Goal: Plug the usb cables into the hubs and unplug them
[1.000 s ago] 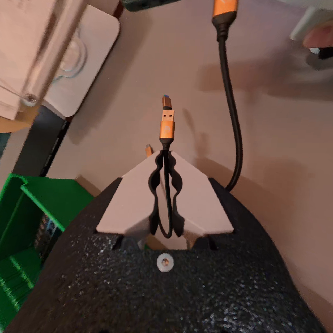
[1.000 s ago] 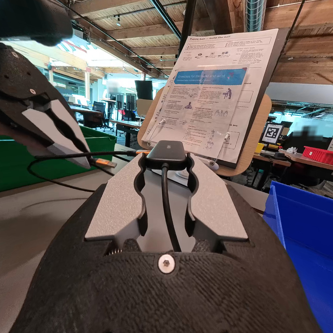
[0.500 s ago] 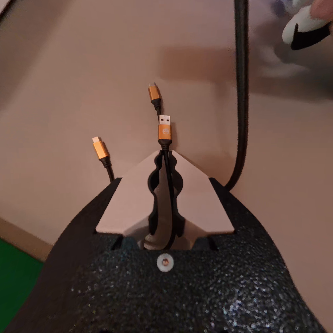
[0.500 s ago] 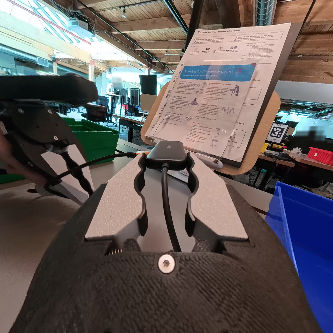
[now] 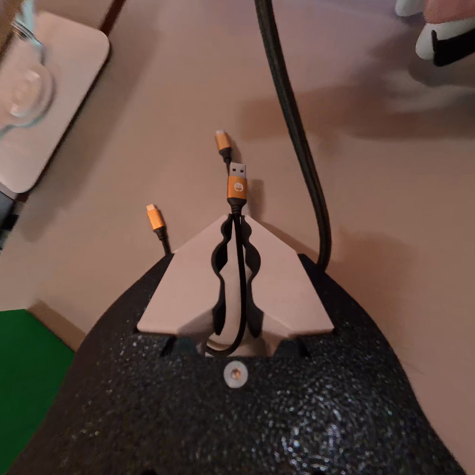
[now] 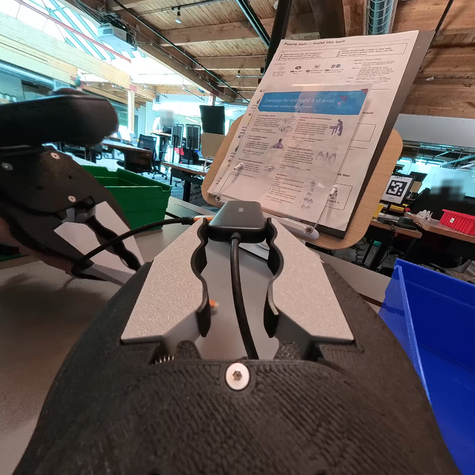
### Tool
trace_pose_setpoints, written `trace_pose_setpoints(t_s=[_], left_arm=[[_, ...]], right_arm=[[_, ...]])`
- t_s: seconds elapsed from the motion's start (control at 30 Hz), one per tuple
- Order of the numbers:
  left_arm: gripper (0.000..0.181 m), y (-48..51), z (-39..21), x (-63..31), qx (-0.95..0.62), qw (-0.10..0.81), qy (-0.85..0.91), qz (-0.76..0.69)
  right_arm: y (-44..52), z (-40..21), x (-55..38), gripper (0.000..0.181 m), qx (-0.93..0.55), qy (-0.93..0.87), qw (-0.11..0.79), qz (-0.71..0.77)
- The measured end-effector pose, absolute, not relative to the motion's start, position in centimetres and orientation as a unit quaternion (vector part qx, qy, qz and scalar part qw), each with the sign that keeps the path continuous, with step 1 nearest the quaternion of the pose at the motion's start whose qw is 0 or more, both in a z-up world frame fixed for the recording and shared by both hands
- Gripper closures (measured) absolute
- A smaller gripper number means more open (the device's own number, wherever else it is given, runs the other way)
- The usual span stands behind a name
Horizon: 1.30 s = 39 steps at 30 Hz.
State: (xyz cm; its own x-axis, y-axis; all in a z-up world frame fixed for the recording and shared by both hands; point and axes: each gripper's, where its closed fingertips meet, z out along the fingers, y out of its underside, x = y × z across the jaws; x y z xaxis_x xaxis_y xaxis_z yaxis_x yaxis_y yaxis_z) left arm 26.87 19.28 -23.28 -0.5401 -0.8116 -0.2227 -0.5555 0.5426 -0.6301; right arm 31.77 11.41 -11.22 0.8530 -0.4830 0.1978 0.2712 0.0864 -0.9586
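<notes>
- Upper right, right wrist view: I see a white sheet (image 6: 341,66) of small print, and over it a sheet with a blue banner (image 6: 305,144)
- Right edge: black-and-white marker card (image 6: 397,190)
- Centre: faint mark on hub (image 6: 237,215)
- Left wrist view, centre: round white emblem on orange USB plug (image 5: 237,187)

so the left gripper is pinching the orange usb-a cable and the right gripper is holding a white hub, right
Not quite: the hub clamped in the right gripper is black, not white, as the right wrist view shows. The left gripper does pinch the orange USB-A cable.
</notes>
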Motion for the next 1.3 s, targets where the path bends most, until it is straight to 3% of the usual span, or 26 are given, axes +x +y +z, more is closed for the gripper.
trace_pose_setpoints(t_s=[0.03,0.27,0.4,0.83,1.3], left_arm=[[0.178,19.1,-23.3,26.7,-0.399,0.252,0.845,-0.251],[0.178,19.6,-19.9,26.9,-0.423,0.275,0.809,-0.300],[0.180,18.9,-17.6,26.7,-0.455,0.233,0.766,-0.390],[0.180,18.0,-13.2,25.6,-0.497,0.158,0.772,-0.363],[0.180,17.9,-14.9,27.2,-0.505,0.102,0.773,-0.371]], right_arm=[[11.3,-11.2,31.8,0.137,-0.624,0.086,0.733,-0.258],[11.2,-11.4,32.2,0.137,-0.624,0.097,0.735,-0.246],[11.3,-11.5,32.0,0.137,-0.627,0.092,0.734,-0.245],[11.5,-11.0,31.3,0.137,-0.610,0.102,0.764,-0.185],[12.5,-11.5,30.4,0.137,-0.621,0.077,0.750,-0.216]])
